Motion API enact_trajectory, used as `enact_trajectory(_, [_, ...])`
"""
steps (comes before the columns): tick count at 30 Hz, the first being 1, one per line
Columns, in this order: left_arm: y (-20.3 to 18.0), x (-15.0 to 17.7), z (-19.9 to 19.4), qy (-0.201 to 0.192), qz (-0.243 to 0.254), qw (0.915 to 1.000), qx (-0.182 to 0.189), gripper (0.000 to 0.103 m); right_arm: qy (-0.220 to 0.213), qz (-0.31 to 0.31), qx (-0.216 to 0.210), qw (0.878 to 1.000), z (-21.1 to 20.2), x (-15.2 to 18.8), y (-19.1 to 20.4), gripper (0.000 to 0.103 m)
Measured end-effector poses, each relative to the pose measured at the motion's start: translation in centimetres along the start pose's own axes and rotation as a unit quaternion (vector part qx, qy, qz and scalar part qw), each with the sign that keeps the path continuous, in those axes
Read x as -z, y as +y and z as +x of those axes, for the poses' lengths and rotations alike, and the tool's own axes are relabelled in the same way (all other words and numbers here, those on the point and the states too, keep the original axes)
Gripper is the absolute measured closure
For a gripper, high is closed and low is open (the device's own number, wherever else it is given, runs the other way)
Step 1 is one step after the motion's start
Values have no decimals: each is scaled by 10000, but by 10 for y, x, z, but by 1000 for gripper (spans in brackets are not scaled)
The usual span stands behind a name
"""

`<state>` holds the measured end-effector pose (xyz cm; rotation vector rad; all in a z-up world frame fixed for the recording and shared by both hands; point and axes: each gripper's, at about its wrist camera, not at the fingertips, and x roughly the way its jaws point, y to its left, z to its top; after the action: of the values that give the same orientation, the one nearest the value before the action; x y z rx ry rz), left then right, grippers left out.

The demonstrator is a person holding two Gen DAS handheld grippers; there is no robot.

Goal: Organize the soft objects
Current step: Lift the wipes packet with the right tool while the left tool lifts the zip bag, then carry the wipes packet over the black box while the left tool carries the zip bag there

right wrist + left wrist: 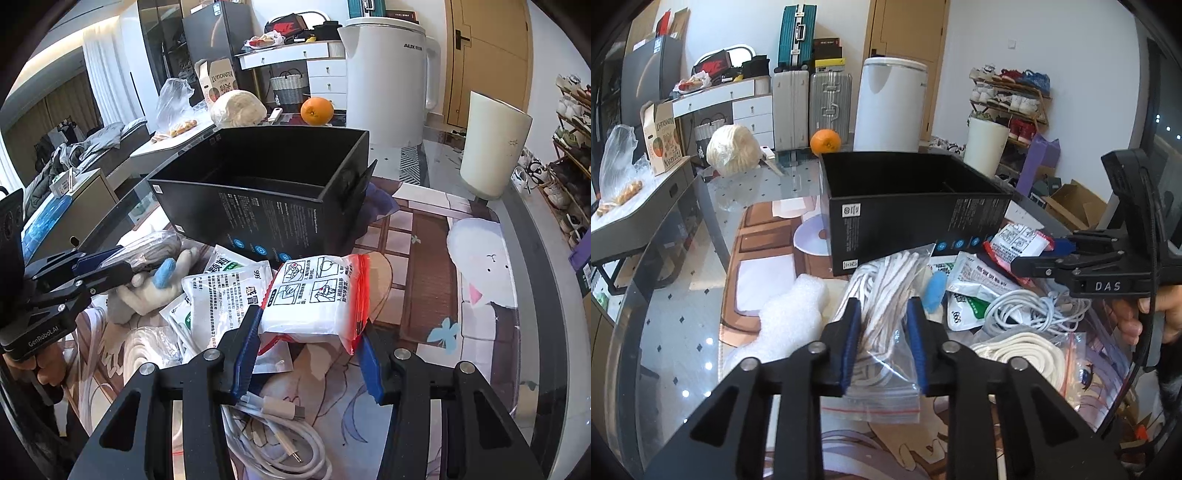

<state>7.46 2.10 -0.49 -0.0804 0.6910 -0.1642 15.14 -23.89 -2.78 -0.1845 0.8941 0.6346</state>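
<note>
Left gripper [882, 332] jaws clamped on bagged rope, angled down. Right gripper [306, 343] jaws pinching a red-edged white packet, raised. Bare fingers [1130, 325] wrap the right handle.

Black box [266, 206], orange fruit [317, 110], red-edged white packet [317, 295] (blue claw pads [243, 354]).

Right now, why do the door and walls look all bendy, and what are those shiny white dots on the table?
Left wrist view: the fisheye lens curves the door and darkens the corners; the dots are lights reflected in the glass tabletop. Right wrist view: same bending, kettle leaning, everything reasonably sharp.
</note>
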Motion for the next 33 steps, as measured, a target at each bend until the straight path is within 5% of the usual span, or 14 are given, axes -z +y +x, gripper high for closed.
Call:
enact_trajectory(21, [-3,-19,-50,-786,-46,9968,122,89,-741,-125,-122,9971,-52,-5,8,54])
enact_trajectory(33, [5,-51,-47,-1166,-1,9932,30,89,-1099,-245,-205,9934,-71,-30,20,54])
